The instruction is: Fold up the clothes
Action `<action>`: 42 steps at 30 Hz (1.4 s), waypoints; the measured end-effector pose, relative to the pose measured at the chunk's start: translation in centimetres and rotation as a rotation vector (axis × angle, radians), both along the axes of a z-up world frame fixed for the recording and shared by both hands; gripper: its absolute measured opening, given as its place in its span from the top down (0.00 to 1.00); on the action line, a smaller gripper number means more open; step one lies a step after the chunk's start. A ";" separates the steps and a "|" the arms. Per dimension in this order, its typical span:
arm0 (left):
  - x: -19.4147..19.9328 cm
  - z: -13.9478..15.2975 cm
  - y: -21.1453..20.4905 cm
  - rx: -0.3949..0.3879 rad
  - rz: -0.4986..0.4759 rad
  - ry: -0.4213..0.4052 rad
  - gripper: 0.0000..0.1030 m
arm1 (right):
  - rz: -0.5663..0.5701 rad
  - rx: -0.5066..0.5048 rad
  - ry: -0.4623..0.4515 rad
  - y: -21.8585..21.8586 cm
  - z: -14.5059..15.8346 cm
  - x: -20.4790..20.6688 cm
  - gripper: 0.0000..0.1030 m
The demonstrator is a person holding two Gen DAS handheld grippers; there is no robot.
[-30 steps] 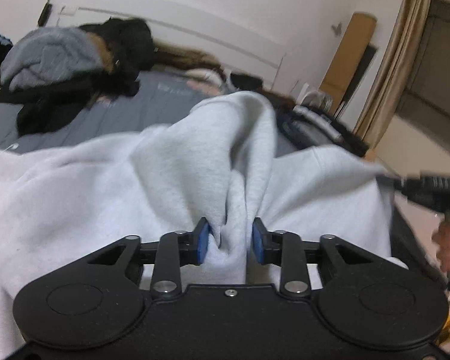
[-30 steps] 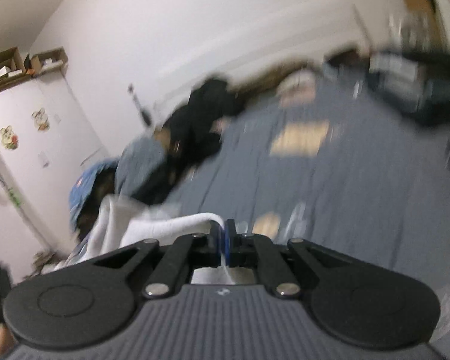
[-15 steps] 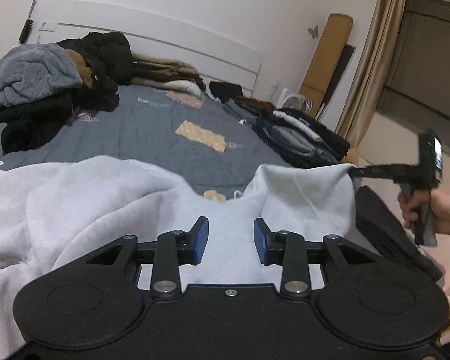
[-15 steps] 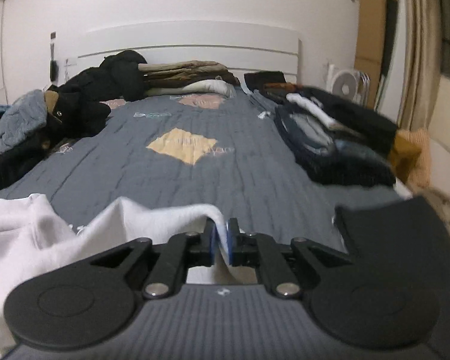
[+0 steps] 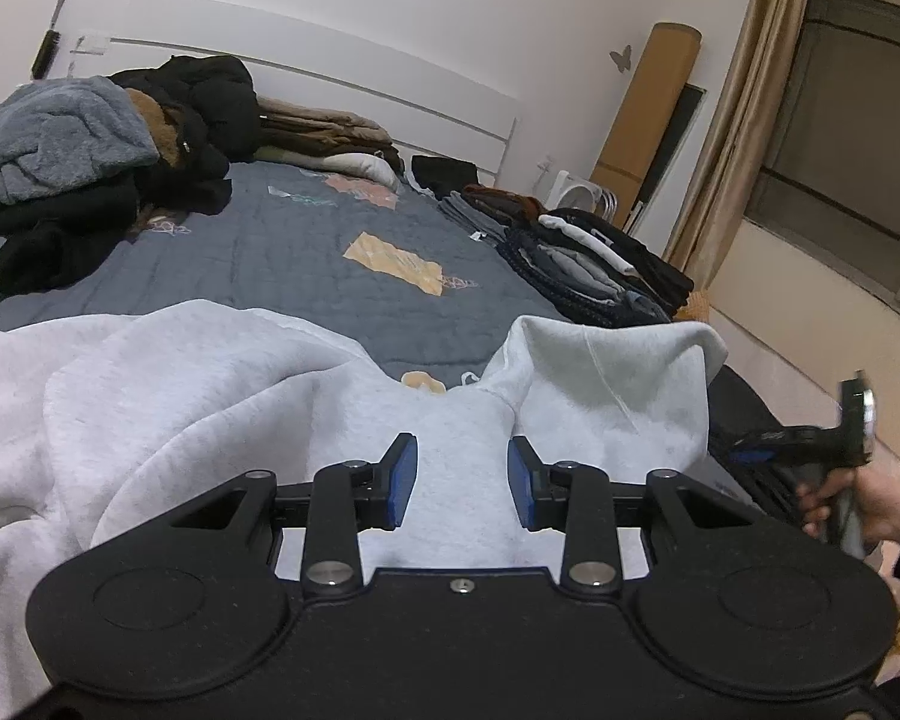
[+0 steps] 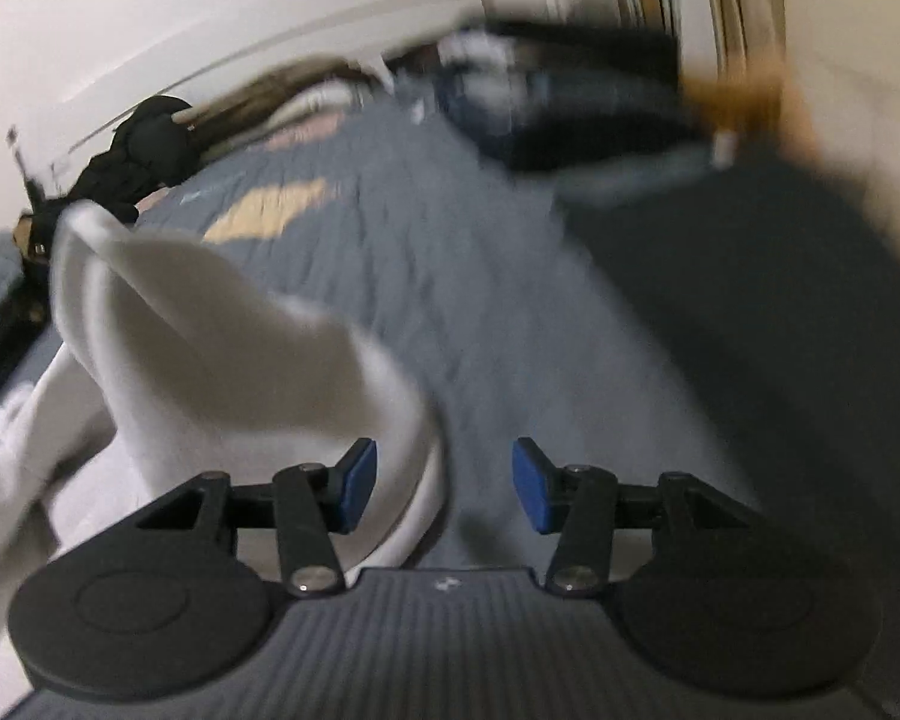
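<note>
A light grey sweatshirt (image 5: 210, 396) lies crumpled on the near end of the bed (image 5: 294, 252). My left gripper (image 5: 461, 474) is open, with the cloth lying loose between and under its blue pads. My right gripper (image 6: 444, 483) is open; a fold of the sweatshirt (image 6: 222, 348) hangs by its left finger, not pinched. The right wrist view is blurred by motion. The right gripper also shows at the right edge of the left wrist view (image 5: 810, 444), held in a hand just past a raised corner of the sweatshirt (image 5: 618, 372).
A heap of dark and grey-blue clothes (image 5: 90, 162) sits at the bed's far left. Folded clothes (image 5: 330, 138) lie by the headboard. A row of folded dark garments (image 5: 588, 264) lines the bed's right edge. A curtain (image 5: 744, 114) and window stand at right.
My right gripper has opened and let go of the sweatshirt edge, and it has swung so its view tilts. My left gripper stays open over the cloth, which has settled lower.
</note>
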State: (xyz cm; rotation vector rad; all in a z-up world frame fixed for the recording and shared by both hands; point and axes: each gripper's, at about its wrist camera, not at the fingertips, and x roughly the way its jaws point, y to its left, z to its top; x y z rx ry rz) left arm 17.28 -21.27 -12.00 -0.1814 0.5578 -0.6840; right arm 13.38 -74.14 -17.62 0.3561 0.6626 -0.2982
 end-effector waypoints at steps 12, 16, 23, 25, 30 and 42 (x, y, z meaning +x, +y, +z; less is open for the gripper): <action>0.4 -1.1 -0.5 0.028 -0.012 0.023 0.68 | 0.111 0.159 0.015 2.4 -3.0 5.0 0.94; 0.4 -0.9 -0.4 0.020 -0.009 0.020 0.68 | 0.316 -0.089 -0.073 9.6 0.6 3.4 0.94; 0.0 -0.1 -0.3 -0.004 0.002 0.008 0.68 | 0.864 -0.368 -0.209 23.9 5.0 -4.5 0.94; -0.1 0.2 -0.2 -0.014 -0.004 0.004 0.68 | 0.975 -0.383 -0.162 26.9 4.3 -6.2 0.94; -1.1 0.6 -1.4 -0.022 -0.085 -0.027 0.40 | 1.103 -0.453 -0.054 30.7 1.4 -8.7 0.94; -1.1 0.0 -1.8 -0.001 -0.114 -0.029 0.40 | 0.812 0.002 -0.171 21.7 7.6 -11.5 0.52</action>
